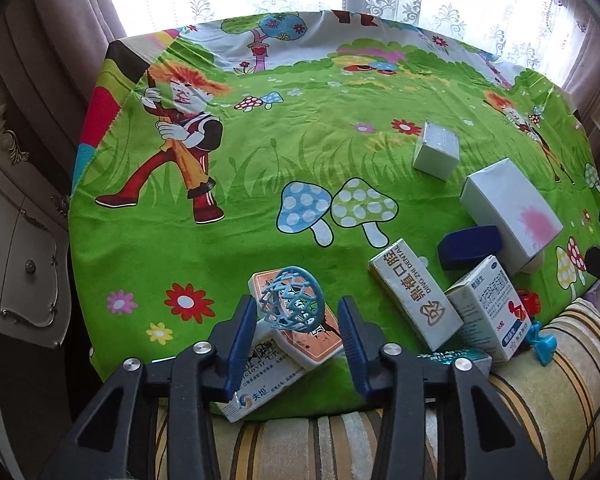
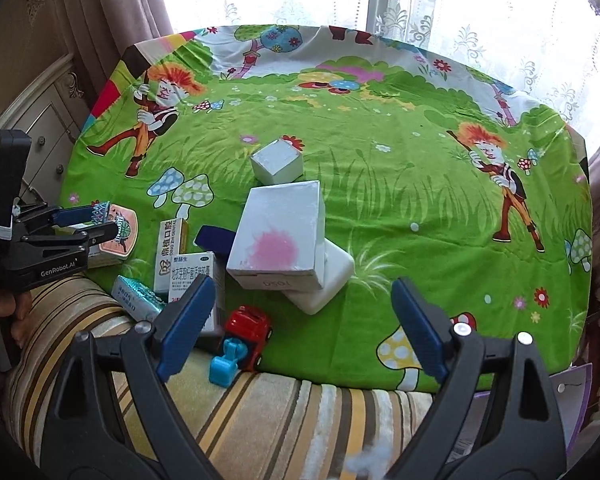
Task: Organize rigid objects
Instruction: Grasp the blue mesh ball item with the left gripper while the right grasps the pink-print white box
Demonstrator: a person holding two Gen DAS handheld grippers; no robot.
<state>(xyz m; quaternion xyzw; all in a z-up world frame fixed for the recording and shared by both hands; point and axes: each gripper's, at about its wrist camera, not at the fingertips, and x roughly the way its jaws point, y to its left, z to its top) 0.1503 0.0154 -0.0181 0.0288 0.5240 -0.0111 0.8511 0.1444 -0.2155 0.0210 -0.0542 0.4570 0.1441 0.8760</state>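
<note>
On the cartoon tablecloth [image 1: 300, 140] the left gripper [image 1: 298, 312], jaws apart, straddles the blue lattice ball [image 1: 294, 299] mid-pick, right gripper [image 2: 304, 316] waits wide open; next, probably squeeze gently.

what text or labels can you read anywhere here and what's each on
"DING ZHI DENTAL": white dental box, beside larger Chinese characters.
"GenRobot.AI": body of the left tongs.
"1050", seen upside down: pink-stained white box, front edge.
Medicine box and teal carton: Chinese print too small to read.
</note>
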